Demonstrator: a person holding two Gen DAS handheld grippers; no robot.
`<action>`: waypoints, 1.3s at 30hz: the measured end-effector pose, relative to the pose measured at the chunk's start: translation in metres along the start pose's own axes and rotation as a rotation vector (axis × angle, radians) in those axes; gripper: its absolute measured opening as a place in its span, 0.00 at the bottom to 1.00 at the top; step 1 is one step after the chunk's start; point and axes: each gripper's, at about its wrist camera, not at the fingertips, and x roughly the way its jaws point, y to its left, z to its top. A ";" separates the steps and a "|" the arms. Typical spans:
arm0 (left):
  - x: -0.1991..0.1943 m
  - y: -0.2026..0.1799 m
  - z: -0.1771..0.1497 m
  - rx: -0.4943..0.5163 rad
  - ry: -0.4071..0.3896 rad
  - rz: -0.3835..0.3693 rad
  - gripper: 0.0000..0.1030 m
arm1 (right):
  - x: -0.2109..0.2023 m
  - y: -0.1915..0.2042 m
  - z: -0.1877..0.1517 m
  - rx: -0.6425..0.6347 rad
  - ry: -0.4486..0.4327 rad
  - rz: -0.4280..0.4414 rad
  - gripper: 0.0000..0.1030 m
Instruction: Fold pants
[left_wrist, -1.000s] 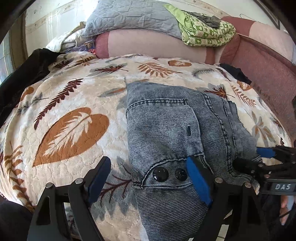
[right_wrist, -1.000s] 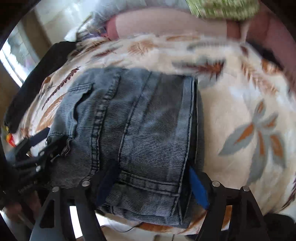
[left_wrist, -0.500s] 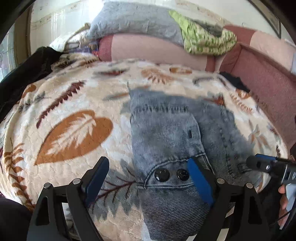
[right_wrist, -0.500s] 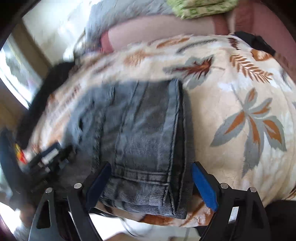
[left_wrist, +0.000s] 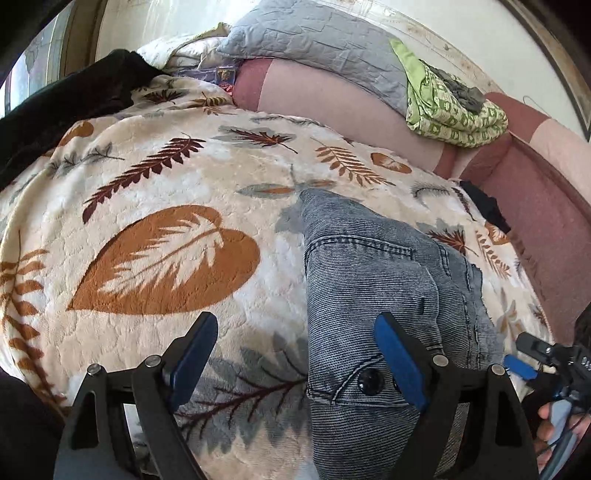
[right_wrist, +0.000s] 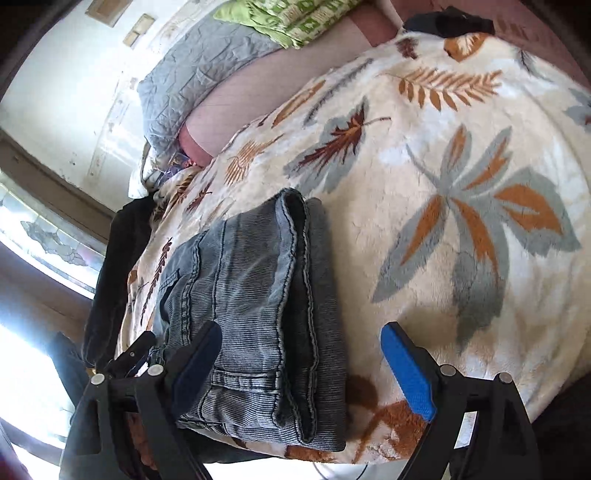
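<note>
Grey-blue corduroy pants (left_wrist: 373, 295) lie folded into a thick stack near the front edge of a leaf-patterned blanket (left_wrist: 155, 206). My left gripper (left_wrist: 295, 354) is open above the stack's left edge, where two dark buttons show; its right pad sits over the cloth, its left pad over the blanket. In the right wrist view the pants (right_wrist: 258, 295) show stacked layers and a hem edge. There my right gripper (right_wrist: 301, 369) is open, straddling the near right corner of the stack without pressing it. The right gripper (left_wrist: 524, 363) and a hand also show at the left wrist view's right edge.
A pink bolster (left_wrist: 332, 99) with a grey pillow (left_wrist: 317, 40) and a green patterned cloth (left_wrist: 454, 110) lies at the far side. A dark garment (left_wrist: 55, 107) lies at the far left. A reddish couch side (left_wrist: 535, 206) bounds the right. A window (right_wrist: 44, 236) stands left.
My right gripper has let go of the stack, opened wider, rolled and drawn back to the right. The left gripper shifted left and rolled slightly; the pants stay folded on the blanket.
</note>
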 end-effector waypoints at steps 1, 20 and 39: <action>0.000 -0.001 -0.001 0.009 -0.002 0.005 0.85 | 0.000 0.006 0.002 -0.032 -0.009 -0.017 0.87; -0.007 -0.003 -0.002 0.048 0.008 0.005 0.85 | 0.026 0.071 -0.027 -0.359 0.126 -0.250 0.90; -0.001 -0.011 -0.005 0.070 0.035 -0.033 0.85 | 0.087 0.083 0.091 -0.093 0.245 0.106 0.90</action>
